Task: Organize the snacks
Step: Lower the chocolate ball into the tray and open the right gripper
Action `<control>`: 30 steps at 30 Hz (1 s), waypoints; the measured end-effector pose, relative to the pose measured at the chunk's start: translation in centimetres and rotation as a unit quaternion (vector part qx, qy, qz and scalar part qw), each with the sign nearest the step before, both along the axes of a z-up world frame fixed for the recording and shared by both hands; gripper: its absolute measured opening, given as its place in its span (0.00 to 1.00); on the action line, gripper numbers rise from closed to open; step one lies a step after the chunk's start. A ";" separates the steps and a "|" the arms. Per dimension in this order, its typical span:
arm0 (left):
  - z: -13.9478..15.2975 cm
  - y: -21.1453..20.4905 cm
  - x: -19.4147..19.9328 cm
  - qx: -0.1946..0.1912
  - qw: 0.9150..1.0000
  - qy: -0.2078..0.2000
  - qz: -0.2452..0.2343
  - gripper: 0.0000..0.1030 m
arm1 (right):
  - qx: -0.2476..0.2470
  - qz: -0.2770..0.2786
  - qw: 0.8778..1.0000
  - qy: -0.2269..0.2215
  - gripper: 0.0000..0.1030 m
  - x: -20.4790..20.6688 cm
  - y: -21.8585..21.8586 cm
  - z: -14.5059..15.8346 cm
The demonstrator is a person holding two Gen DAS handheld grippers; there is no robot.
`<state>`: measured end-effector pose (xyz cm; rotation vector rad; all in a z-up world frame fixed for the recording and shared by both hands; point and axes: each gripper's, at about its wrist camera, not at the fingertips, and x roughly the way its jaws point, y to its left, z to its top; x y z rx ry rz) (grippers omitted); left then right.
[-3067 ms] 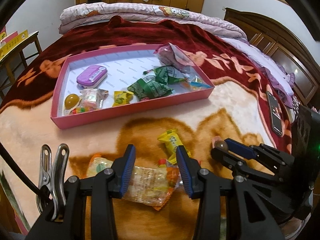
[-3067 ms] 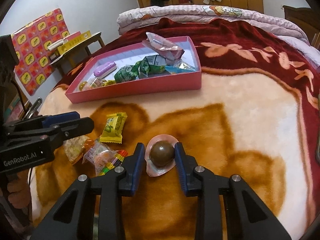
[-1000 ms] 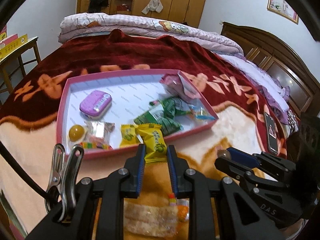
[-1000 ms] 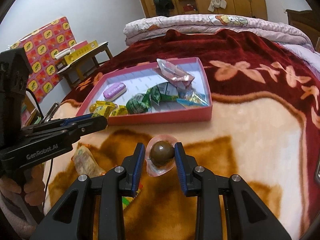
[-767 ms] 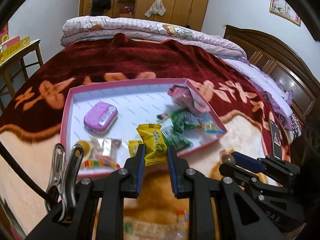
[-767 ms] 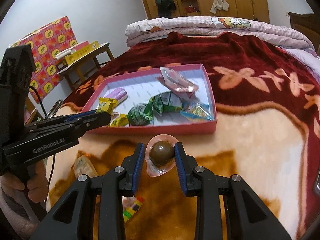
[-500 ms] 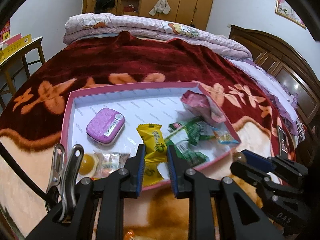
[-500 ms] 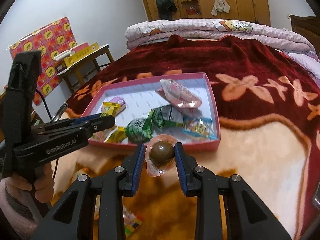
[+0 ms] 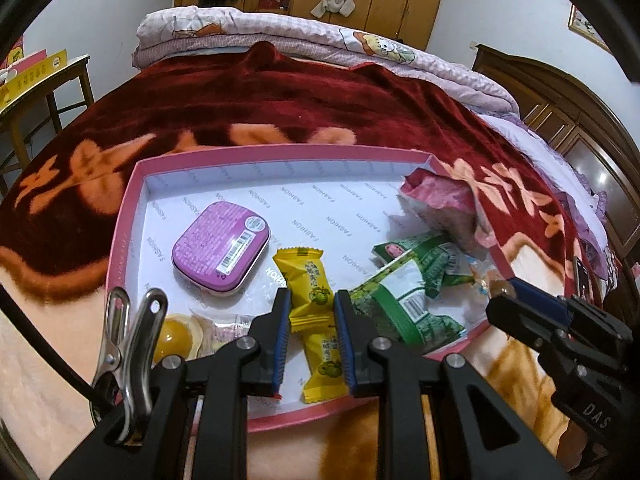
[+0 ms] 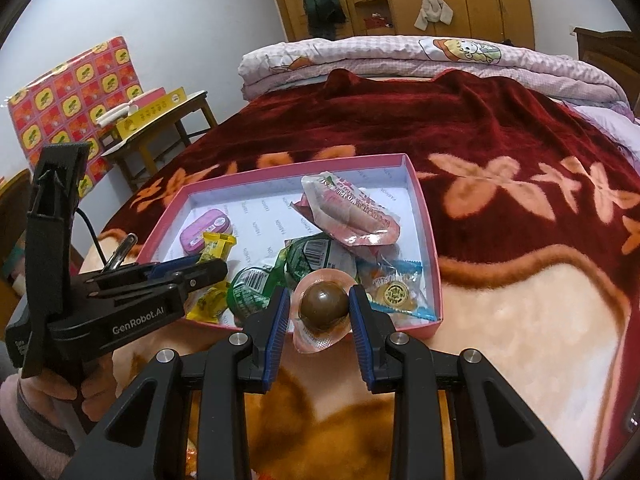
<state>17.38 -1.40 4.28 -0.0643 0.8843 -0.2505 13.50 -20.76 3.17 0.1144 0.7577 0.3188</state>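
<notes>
My left gripper [image 9: 308, 320] is shut on a yellow snack packet [image 9: 306, 280] and holds it over the near part of the pink tray [image 9: 120, 248]. My right gripper [image 10: 318, 312] is shut on a brown ball snack in a pink-edged clear pack [image 10: 323, 306], above the tray's near wall [image 10: 400, 330]. The left gripper [image 10: 192, 270] with the yellow packet [image 10: 214, 246] also shows in the right wrist view. The right gripper's fingertips [image 9: 508, 292] show at the right of the left wrist view.
The tray holds a purple tin [image 9: 220, 252], green packets [image 9: 408, 280], a pink-red packet [image 10: 348, 212], a yellow ball candy [image 9: 174, 336], another yellow packet [image 9: 324, 364] and a blue-edged candy [image 10: 394, 290]. A phone [image 9: 581, 276] lies on the bed blanket at the right. A chair [image 10: 160, 120] stands at the left.
Both grippers have moved forward from the blanket to over the tray, each still holding its snack. The tray fills more of both views.
</notes>
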 end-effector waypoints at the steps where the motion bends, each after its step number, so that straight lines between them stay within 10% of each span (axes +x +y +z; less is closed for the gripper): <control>1: -0.1 0.0 0.1 0.000 1.000 0.000 0.000 0.22 | -0.001 -0.001 1.000 0.001 0.31 0.2 0.1 0.0; 30: 0.9 -0.8 -1.4 0.019 1.000 -0.009 0.000 0.37 | 0.028 -0.008 1.000 0.007 0.40 0.5 -0.2 -0.3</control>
